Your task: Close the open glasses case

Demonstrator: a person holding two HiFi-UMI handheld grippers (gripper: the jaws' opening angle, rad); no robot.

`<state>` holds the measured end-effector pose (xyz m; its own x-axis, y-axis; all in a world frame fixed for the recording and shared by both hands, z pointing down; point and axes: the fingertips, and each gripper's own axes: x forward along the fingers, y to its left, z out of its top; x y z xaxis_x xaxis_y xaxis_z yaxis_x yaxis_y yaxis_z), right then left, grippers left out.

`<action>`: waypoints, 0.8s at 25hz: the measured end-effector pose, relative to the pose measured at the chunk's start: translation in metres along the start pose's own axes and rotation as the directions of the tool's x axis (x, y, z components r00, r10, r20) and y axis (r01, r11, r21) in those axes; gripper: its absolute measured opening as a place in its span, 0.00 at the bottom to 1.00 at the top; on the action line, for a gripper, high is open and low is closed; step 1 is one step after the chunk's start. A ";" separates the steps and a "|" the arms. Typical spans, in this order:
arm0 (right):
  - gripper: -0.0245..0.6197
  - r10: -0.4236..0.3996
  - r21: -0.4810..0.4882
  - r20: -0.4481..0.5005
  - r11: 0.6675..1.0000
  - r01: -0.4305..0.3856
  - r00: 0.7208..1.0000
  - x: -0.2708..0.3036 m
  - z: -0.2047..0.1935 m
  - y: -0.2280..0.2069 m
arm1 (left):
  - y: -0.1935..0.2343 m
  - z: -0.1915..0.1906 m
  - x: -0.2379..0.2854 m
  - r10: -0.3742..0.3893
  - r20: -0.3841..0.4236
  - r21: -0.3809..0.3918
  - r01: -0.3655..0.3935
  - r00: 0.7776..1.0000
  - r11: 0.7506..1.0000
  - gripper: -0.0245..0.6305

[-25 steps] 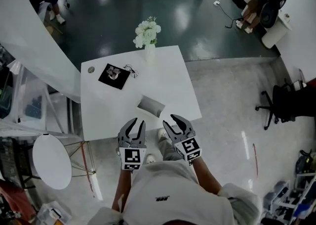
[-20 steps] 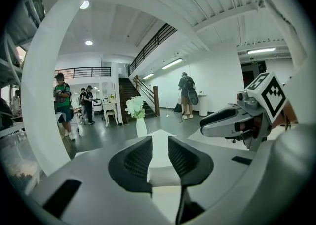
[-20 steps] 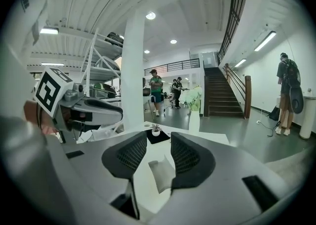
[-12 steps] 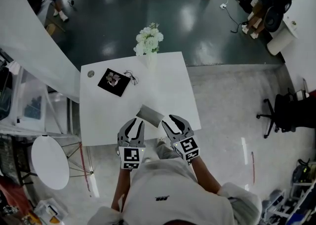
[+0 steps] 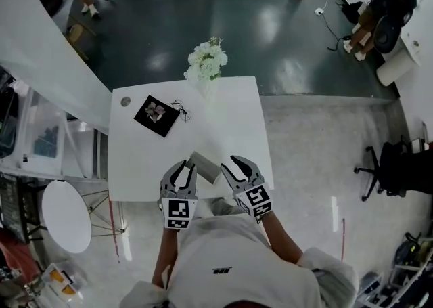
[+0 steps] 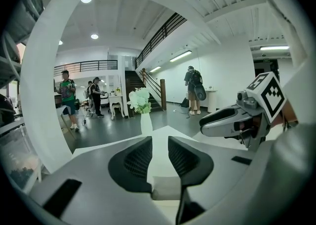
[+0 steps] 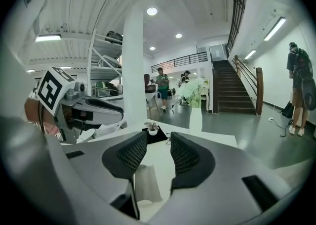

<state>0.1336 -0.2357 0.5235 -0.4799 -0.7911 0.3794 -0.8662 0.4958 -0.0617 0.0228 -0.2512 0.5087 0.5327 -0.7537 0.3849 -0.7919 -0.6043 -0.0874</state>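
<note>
1. Over the last second I have closed in on the table (image 5: 226, 120). Both grippers hung short of its near edge before, and now they reach over it.
2. The glasses case (image 5: 205, 166) lies by that near edge, between the left gripper (image 5: 183, 172) and the right gripper (image 5: 233, 168). It touches neither (as far as I can make out).
3. Both pairs of jaws stand apart and grip nothing. Only tabletop shows through each gap.
4. Closing hasn't begun. I judge I'm now placed to brace the case and press its lid down.
</note>
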 end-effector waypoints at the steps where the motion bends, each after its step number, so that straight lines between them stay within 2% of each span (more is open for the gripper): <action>1: 0.27 0.008 -0.002 -0.004 1.000 -0.008 1.000 0.003 0.000 -0.005 | 0.000 0.001 0.005 0.006 -0.004 -0.004 -0.006 1.000 1.000 0.21; 12: 0.27 0.109 -0.017 -0.064 0.994 -0.111 0.992 0.041 -0.014 -0.048 | 0.005 -0.005 0.055 0.056 -0.071 -0.027 -0.058 0.996 0.998 0.21; 20: 0.27 0.167 -0.003 -0.149 0.986 -0.169 0.975 0.067 -0.048 -0.064 | -0.003 -0.048 0.082 0.052 -0.173 -0.047 -0.061 0.984 0.997 0.21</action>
<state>0.1637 -0.3031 0.5971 -0.5912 -0.6350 0.4973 -0.7724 0.6233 -0.1224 0.0546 -0.2985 0.5851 0.4316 -0.7280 0.5327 -0.8360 -0.5447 -0.0670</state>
